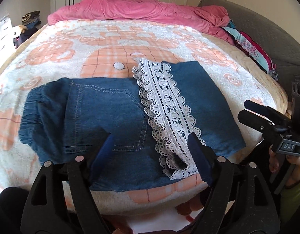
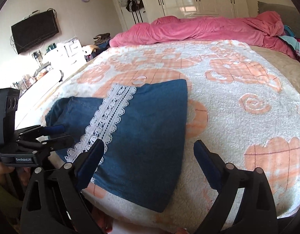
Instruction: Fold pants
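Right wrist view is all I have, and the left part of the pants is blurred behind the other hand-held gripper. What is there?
Observer: The pants end in a gathered waistband, lying on the blanket.
Operator: Which face is up?
Observer: A stitched pocket faces up, left of the lace strip.
Operator: Is the left hand-held gripper shut?
Observer: No. The left hand-held gripper is open, one finger over the pocket, the other at the lace's near end.

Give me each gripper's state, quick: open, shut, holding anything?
Left gripper: open, fingers spread above the folded denim pants, holding nothing.
Right gripper: open, holding nothing, one finger over the pants' edge, the other over the blanket.
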{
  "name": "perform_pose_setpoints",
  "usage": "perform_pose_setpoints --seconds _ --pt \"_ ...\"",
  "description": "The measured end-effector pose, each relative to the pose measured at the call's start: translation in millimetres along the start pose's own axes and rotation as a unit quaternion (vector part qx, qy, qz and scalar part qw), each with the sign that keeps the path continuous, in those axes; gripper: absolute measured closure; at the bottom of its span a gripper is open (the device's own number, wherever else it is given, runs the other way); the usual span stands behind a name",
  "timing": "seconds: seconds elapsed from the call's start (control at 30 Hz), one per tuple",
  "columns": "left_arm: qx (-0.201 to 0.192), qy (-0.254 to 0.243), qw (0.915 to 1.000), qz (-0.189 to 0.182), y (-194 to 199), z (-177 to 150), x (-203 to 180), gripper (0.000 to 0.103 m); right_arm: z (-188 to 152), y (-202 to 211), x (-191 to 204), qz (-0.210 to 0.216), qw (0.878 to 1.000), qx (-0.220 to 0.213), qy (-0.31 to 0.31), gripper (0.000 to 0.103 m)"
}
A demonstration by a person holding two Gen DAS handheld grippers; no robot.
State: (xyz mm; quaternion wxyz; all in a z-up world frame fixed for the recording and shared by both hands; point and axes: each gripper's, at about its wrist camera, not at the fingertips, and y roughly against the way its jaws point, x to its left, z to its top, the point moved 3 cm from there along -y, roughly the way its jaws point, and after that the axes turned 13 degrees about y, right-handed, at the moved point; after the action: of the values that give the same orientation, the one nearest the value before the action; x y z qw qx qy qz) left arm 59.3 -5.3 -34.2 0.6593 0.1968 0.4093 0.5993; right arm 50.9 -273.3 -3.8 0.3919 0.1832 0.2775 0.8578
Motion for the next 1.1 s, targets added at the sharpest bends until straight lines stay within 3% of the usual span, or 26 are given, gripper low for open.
perform_pose_setpoints --seconds 0.3,0.63,0.9,1.1 --pt "-0.014 0.021 0.9997 -0.007 17.4 2.7 15.6 0.021 6.0 -0.1 6.2 -0.010 1.000 -0.015 0.010 0.010" --pt "-0.036 0.071 0.9969 0.004 46.8 8.3 55.9 0.013 14.4 -8.9 17.1 -0.006 1.000 0.000 0.025 0.010" --pt "-0.033 0.129 0.9907 0.027 55.6 7.7 100.3 0.012 55.9 -11.3 36.1 0.016 0.997 -0.003 0.070 0.010" --pt "-0.013 0.154 0.9878 0.019 44.8 3.8 114.1 0.012 97.9 -32.5 71.4 0.062 0.990 0.012 0.124 0.010"
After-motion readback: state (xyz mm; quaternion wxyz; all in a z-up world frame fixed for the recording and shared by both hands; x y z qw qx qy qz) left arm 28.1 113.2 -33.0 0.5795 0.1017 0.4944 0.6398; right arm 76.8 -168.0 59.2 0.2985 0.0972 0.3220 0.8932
